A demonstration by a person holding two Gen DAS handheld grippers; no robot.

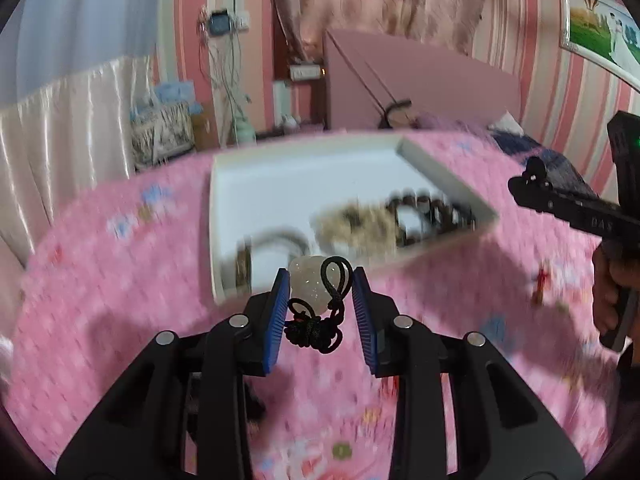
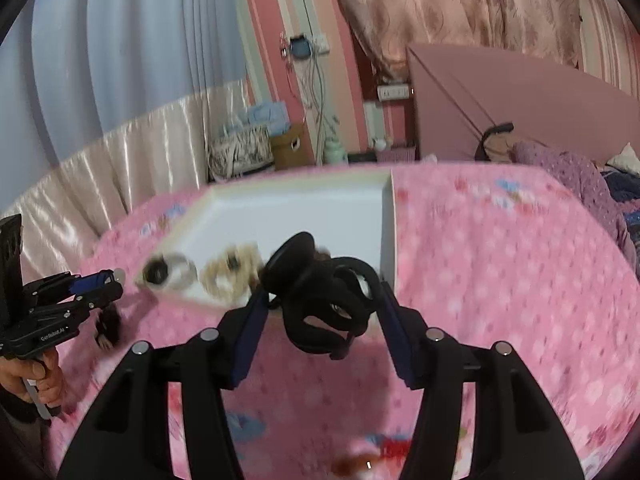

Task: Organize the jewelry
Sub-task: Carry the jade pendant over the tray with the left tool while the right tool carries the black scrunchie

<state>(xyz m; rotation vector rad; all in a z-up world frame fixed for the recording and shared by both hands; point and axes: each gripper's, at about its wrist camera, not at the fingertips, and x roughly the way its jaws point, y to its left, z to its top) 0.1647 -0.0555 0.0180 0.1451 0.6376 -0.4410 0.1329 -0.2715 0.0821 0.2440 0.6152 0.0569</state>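
My left gripper point(image 1: 320, 286) is shut on a pale white stone pendant point(image 1: 306, 280) with a knotted black cord point(image 1: 320, 326), held above the pink bedspread just short of the white tray point(image 1: 280, 184). The tray holds a beige bead bracelet point(image 1: 356, 224), a dark bead bracelet point(image 1: 432, 212) and a dark bangle point(image 1: 272, 240), all blurred. My right gripper point(image 2: 320, 292) is shut on a black cord bundle with a round black pendant point(image 2: 296, 260), at the tray's near edge point(image 2: 384, 220). The left gripper also shows in the right wrist view point(image 2: 100, 280).
The pink flowered bedspread point(image 1: 120, 280) covers the bed. A small red item point(image 1: 540, 284) lies on it at the right. A purple garment point(image 2: 580, 184) lies at the far right. Curtains, a pink headboard point(image 1: 420, 76) and cluttered boxes stand behind.
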